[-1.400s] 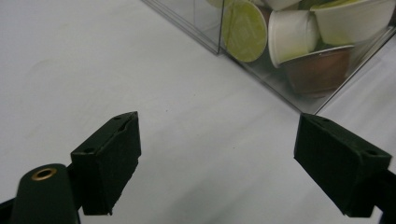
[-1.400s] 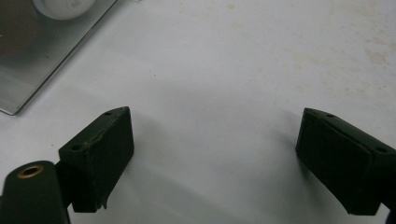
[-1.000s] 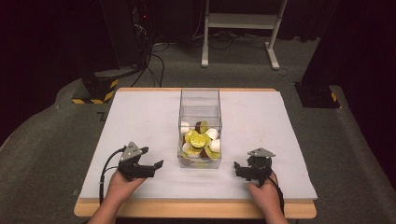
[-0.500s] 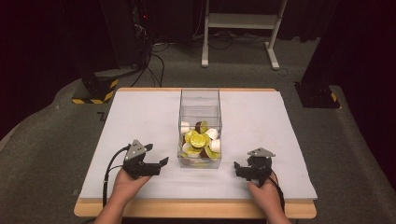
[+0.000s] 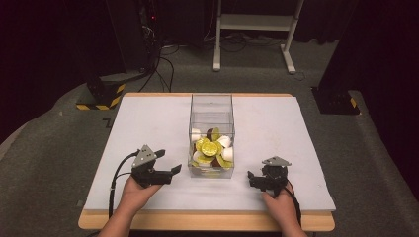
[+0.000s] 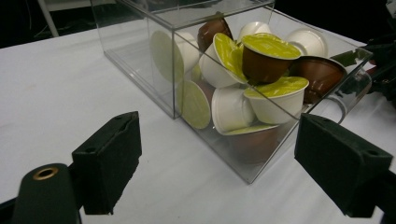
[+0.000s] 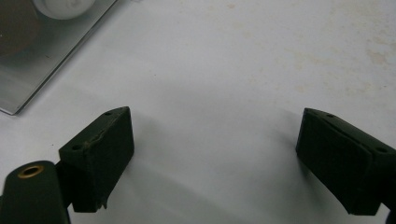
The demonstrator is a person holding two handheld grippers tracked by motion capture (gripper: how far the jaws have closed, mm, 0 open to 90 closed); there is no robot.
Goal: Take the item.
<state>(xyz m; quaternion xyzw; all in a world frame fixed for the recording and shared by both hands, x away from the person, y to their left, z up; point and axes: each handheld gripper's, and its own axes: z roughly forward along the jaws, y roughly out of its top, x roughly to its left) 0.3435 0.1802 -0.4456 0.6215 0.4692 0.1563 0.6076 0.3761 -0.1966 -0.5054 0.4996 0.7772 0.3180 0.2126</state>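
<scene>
Each hand-held gripper, left (image 5: 170, 173) and right (image 5: 253, 178), gapes wide, empty, flanking the clear box (image 5: 211, 111) of seemingly coffee pods (image 5: 210, 147).

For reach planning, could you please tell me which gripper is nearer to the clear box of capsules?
Left. The left gripper sits just off the clear box's near-left corner, aimed at it; the right gripper rests farther away, beyond its near-right corner.

Capsule-filled clear box (image 5: 211, 133) on table (image 5: 148, 123)
</scene>
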